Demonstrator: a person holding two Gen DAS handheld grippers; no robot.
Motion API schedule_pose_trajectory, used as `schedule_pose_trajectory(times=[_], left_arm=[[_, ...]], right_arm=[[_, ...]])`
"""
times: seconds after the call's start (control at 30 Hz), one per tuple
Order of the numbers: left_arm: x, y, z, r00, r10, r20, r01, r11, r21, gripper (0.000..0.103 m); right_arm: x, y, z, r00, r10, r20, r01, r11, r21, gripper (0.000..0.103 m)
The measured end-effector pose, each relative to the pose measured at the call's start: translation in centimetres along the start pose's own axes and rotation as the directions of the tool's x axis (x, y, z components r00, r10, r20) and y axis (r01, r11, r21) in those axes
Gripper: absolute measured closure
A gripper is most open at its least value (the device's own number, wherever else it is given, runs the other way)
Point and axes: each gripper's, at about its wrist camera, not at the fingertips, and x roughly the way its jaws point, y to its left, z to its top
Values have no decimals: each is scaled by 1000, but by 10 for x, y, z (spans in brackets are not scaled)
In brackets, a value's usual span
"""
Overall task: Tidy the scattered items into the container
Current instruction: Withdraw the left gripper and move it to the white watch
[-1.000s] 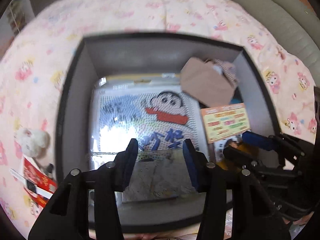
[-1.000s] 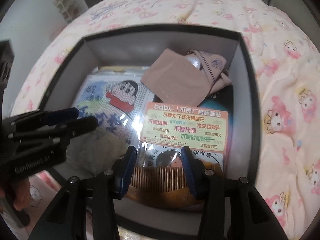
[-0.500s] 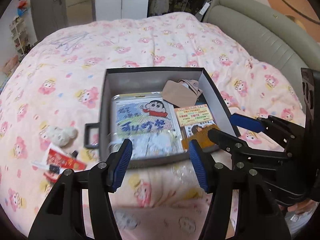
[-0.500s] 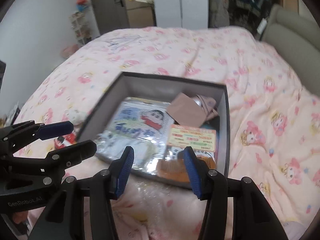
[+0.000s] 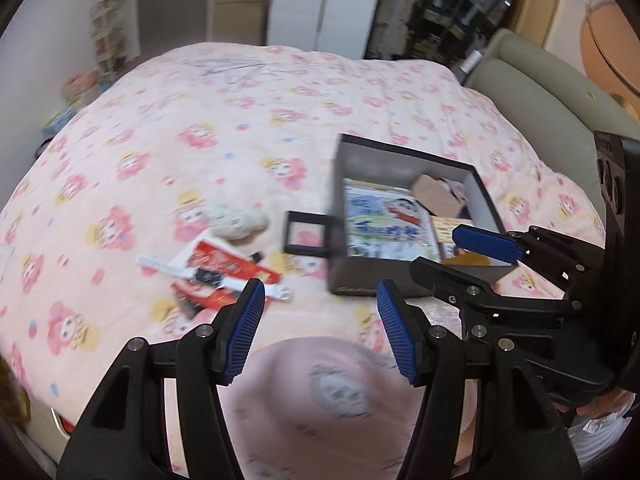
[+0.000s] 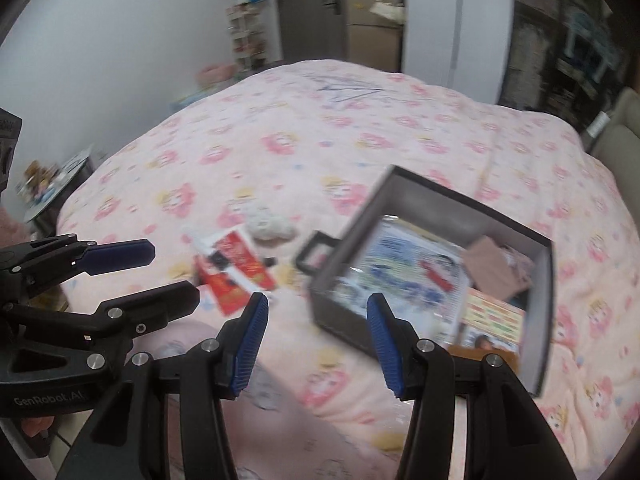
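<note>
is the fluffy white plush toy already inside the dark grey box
No, the fluffy white plush toy lies on the pink blanket, apart from the dark grey box.

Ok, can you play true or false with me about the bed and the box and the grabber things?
1. The dark box sits on the pink bedspread. True.
2. The box is empty. False: a cartoon-printed packet and other items lie inside it.
3. The white fluffy toy is in the box. False: it lies on the bedspread outside the box, on its handle side.
4. The left gripper is holding something. False: its jaws are open with nothing between them.
5. A red packet lies on the bedspread outside the box. True.
6. The right gripper is empty. True: its jaws stand apart with nothing between them.
</note>
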Motion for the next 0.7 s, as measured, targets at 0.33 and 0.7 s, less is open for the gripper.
schedule_pose_trajectory(times=[0.33,0.7], left_arm=[[41,95,-41,1000,-7,-22,2,971,-240,46],[130,163,-44,976,-209,-65,159,879,-450,69]], right_arm=[[87,55,8,961,209,-183,-220,975,-42,58],[151,48,19,910,272,-312,-280,960,20,68]])
